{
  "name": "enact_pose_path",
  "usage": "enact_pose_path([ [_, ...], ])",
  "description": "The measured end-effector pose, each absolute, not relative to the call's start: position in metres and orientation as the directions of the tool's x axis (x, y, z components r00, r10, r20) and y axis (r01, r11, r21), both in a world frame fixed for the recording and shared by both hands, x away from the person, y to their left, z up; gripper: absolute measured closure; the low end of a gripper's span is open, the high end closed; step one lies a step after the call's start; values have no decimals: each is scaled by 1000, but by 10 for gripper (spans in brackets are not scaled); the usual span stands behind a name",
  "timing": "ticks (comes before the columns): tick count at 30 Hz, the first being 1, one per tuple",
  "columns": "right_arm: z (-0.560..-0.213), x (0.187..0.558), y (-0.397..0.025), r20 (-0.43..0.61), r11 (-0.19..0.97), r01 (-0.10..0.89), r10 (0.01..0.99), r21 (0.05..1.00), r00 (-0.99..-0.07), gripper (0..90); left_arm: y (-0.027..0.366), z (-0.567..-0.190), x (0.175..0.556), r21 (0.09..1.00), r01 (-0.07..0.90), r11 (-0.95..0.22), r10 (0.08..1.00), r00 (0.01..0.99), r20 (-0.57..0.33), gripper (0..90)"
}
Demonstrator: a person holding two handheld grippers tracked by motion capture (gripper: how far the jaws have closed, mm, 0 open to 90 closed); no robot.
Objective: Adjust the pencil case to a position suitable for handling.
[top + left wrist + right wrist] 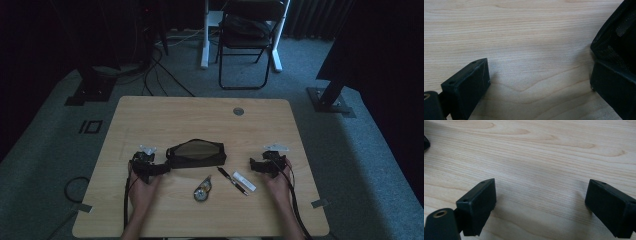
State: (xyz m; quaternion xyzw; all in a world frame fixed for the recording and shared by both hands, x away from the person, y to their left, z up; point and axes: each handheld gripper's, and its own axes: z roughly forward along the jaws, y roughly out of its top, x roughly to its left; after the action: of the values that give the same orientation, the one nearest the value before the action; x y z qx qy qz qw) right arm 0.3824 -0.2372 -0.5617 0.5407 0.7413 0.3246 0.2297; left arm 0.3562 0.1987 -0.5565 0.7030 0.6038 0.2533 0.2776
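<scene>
While the left gripper point(159, 168) sits wide beside the mesh pencil pouch's point(196, 153) end, ready to steady it; right gripper point(256, 165) waits, jaws wide, over bare table point(200, 115).

pouch point(617, 47) cut off at edge, round gadget point(202, 192) too small

Two forearms are reaching in from the near edge, each hand gripping a two-jaw tool low over the surface. The left gripper point(161, 168) is pointing right with its jaws standing wide apart, as its own view point(537, 82) is showing. The right gripper point(254, 165) is pointing left, its jaws point(540, 205) likewise spread wide and holding nothing.
</scene>
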Motion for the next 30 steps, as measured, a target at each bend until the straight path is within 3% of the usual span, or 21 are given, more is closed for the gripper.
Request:
enact_pose_path([
  [11,-562,382,-238,12,210,651,948,729,-319,102,199,-556,356,695,709,-119,989,144,22,27],
  [16,-558,379,-241,20,192,662,954,725,-299,210,199,-556,356,695,709,-119,989,144,22,27],
  [30,-529,366,-236,50,205,552,910,808,-411,300,199,-556,356,695,709,-119,989,145,22,27],
])
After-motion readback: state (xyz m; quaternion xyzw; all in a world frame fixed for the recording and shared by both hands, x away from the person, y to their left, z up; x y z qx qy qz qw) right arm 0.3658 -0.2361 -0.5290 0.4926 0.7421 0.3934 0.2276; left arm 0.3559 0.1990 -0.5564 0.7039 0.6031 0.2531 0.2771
